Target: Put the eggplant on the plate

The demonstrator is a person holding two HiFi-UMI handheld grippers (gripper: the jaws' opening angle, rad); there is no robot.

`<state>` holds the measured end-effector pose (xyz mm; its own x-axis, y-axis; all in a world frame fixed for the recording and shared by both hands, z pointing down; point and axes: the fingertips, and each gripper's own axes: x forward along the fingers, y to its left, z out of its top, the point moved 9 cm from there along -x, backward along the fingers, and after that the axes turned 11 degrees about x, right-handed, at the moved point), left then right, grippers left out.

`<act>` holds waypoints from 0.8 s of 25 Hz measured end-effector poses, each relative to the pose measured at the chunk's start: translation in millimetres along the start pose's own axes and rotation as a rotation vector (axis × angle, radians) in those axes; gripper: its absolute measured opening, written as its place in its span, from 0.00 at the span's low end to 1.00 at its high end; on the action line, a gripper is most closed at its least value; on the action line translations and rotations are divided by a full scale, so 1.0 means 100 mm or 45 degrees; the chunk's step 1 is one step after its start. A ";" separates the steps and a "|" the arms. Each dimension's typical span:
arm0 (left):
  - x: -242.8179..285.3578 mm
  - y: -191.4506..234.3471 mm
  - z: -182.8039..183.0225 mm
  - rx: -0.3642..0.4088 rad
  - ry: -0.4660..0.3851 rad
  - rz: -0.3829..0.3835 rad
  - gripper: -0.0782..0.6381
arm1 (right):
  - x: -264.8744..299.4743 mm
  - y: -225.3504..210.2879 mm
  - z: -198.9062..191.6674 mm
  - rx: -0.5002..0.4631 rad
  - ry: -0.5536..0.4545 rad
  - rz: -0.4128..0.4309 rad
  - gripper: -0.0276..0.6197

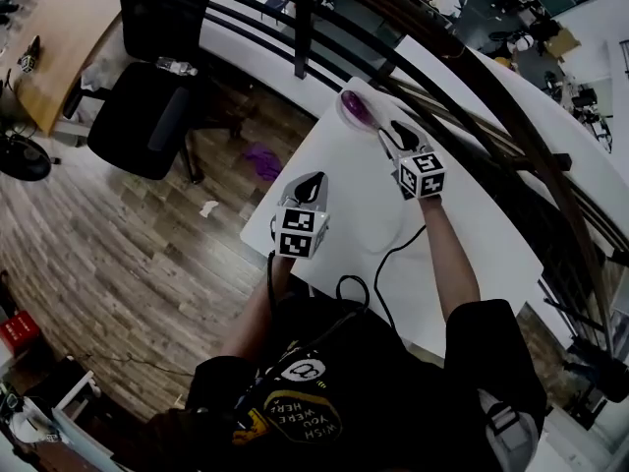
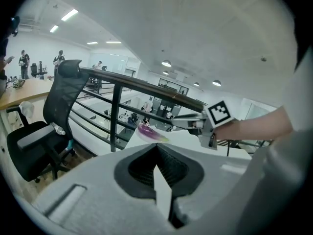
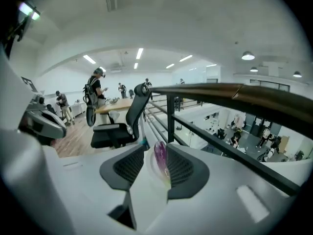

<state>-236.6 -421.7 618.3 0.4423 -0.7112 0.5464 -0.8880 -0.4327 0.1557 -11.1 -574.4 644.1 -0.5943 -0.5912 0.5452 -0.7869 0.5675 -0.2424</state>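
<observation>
A purple eggplant (image 1: 354, 108) lies on a white plate (image 1: 341, 98) at the far corner of the white table (image 1: 462, 214). My right gripper (image 1: 391, 132) hovers just behind it, apart from it. In the right gripper view its jaws (image 3: 156, 148) stand open, and the eggplant (image 3: 160, 155) and the plate's rim (image 3: 148, 173) show through the gap, beyond the pads. My left gripper (image 1: 314, 181) is nearer, over the table's left part, with its tips (image 2: 156, 145) together and nothing in them. The left gripper view has the eggplant (image 2: 149, 132) ahead and the right gripper (image 2: 177, 121) beside it.
A dark railing (image 1: 413, 28) runs just past the table's far edge. A black office chair (image 1: 147, 96) stands on the wooden floor at the left, with a purple scrap (image 1: 263, 160) nearby. A black cable (image 1: 393, 254) trails over the near table.
</observation>
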 end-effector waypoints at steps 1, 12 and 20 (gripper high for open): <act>-0.07 -0.03 0.04 0.005 -0.019 0.008 0.12 | -0.23 0.10 0.00 0.016 -0.068 -0.006 0.25; -0.96 -1.09 0.49 0.160 -0.248 -0.007 0.12 | -2.51 1.11 -0.28 0.214 -0.493 -0.124 0.05; -1.26 -1.73 0.51 0.295 -0.296 -0.083 0.12 | -3.20 1.38 -0.79 0.312 -0.488 -0.156 0.05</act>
<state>-132.2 -286.0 480.6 0.5375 -0.7739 0.3350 -0.8167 -0.5767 -0.0218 84.1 -261.8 499.2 -0.4765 -0.8407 0.2571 -0.8439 0.3554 -0.4020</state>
